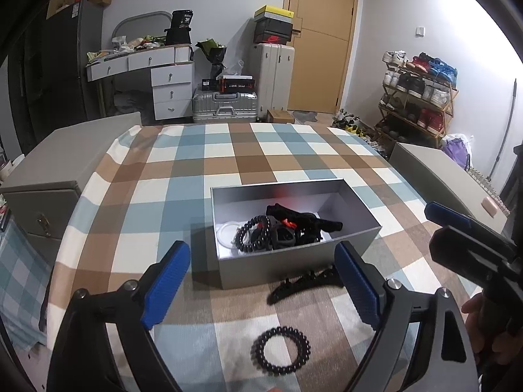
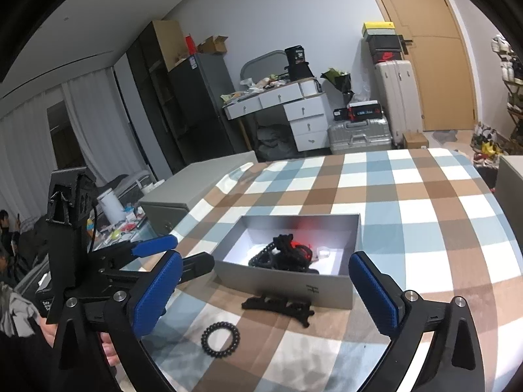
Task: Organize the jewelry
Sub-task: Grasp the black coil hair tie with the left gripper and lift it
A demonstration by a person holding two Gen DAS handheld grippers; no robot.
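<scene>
Jewelry (image 1: 278,230), mostly dark bead bracelets, fills your grey box (image 1: 228,271) on the checked counter (image 1: 183,176). Before it lie a black clip (image 1: 304,282) and bead bracelet (image 1: 280,346). Your left gripper (image 1: 261,289) and right gripper (image 2: 264,297) both gape, empty.

box (image 1: 295,263) on table (image 1: 137,202); jewelry (image 1: 281,228) in box; clip (image 1: 304,282) before box; bracelet (image 1: 281,346) nearest

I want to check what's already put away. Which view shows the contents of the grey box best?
The left wrist view: it looks down into the grey box, showing the bead bracelets and dark pieces apart. In the right wrist view the box lies lower and glare washes its floor, so the contents merge into one dark clump.
</scene>
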